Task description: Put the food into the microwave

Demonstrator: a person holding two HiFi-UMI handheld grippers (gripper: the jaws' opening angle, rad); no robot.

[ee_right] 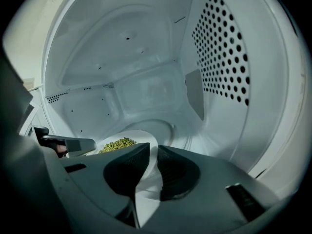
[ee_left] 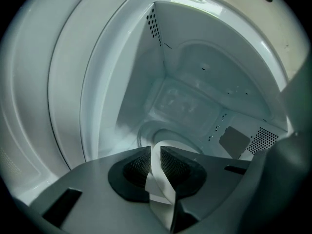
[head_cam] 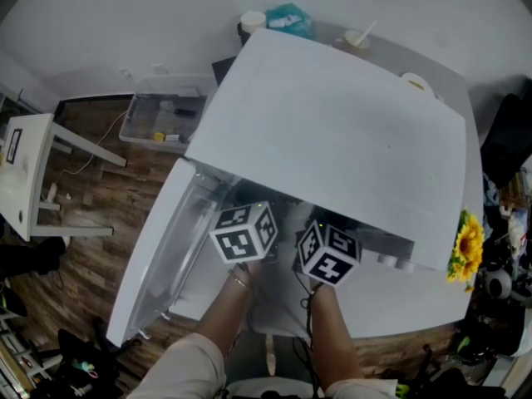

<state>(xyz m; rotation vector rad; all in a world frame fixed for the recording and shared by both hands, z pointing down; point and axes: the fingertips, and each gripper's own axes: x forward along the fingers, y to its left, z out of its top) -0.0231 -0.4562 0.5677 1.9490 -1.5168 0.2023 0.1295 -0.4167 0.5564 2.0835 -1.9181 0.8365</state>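
The white microwave (head_cam: 332,131) stands with its door (head_cam: 158,248) swung open to the left. Both grippers reach into its cavity; in the head view only their marker cubes, left (head_cam: 243,233) and right (head_cam: 330,252), show. A white plate (ee_right: 141,136) with green food (ee_right: 117,144) on it hangs low over the glass turntable (ee_right: 163,126). My right gripper (ee_right: 152,152) pinches the plate's near rim. My left gripper (ee_left: 155,152) is shut on the plate's rim (ee_left: 158,179) at the other side, and the food is hidden in that view.
The cavity's perforated wall (ee_right: 222,57) is close on the right. A clear plastic box (head_cam: 162,116) lies left of the microwave, a white stand (head_cam: 25,173) further left. A sunflower (head_cam: 467,243) sits at the right, with a cup (head_cam: 357,40) and a teal pack (head_cam: 289,19) behind.
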